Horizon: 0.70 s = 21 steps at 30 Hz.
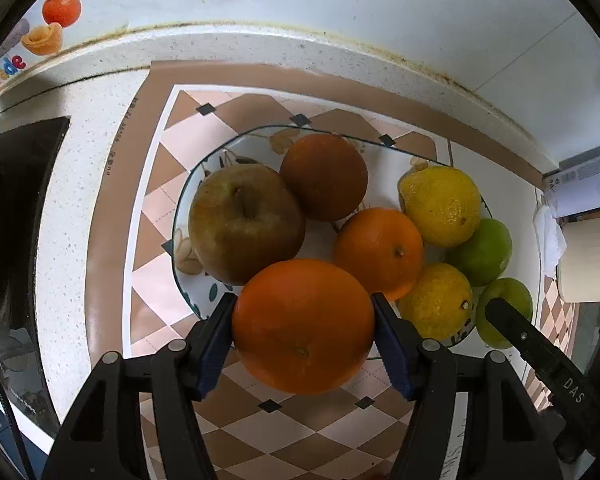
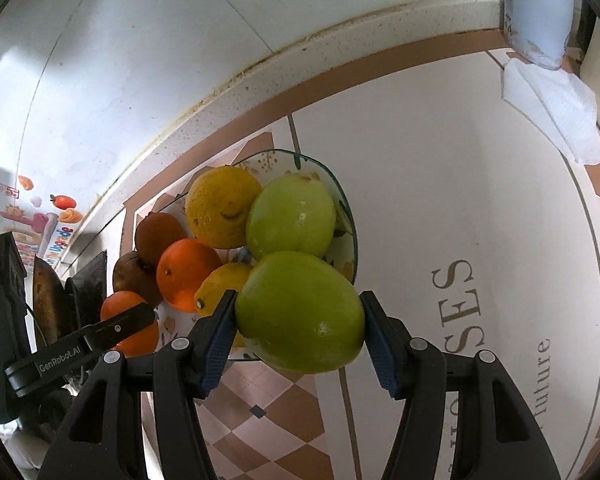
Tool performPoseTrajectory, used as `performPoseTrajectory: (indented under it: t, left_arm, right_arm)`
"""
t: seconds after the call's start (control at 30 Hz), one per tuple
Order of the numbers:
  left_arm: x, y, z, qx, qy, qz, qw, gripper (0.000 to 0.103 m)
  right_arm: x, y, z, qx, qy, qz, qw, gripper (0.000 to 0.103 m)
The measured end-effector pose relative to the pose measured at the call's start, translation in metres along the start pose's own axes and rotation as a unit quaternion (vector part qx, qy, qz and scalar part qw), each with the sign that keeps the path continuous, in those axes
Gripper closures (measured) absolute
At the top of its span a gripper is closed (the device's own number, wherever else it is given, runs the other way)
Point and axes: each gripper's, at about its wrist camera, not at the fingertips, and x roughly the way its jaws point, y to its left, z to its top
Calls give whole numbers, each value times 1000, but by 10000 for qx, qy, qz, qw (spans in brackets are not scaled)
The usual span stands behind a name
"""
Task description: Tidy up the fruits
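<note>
My left gripper is shut on a large orange, held over the near rim of a glass plate. The plate holds a brownish apple, a dark orange, a bright orange, two lemons and a green lime. My right gripper is shut on a green lime at the plate's near right edge; that lime and a right finger show in the left wrist view.
The plate stands on a checked brown and pink mat on a speckled white counter against a white wall. A black sink lies to the left. A paper roll and tissue stand at the right.
</note>
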Motion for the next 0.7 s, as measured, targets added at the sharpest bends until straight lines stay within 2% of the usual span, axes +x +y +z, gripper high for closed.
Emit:
performPoseTrajectory:
  t: [0.17,0.2,0.23,0.27,0.47,0.53,0.7]
  left_arm:
    - [8,3,3,-86,192,-52,9998,37]
    - [5,2,3,-69,124,-45,9999,26]
    - [3,2,4,-54,63,-35,10000,19]
    - [0,2,5,-46,13,-49,10000,13]
    - [-15,2,3,99,-156,134,9997,13]
    - [-22,2,-3,209,-295,349,9987,13]
    - [-45,12,-24,341,-645,800,9941,13]
  right_arm:
    - [9,0,2,224,178,61,9996,37]
    - [8,0,2,234,149,62,9996,32]
    - [6,0,2,241,120,60,9996,27]
    - [5,0,2,243,93,57,9996,26]
    - [-4,8,1,119,18,-119,9999,24]
    - [-12,16,-2,-59,-116,-381,9992,13]
    - [-33,40,-14,-706,-418,-1112,9904,11]
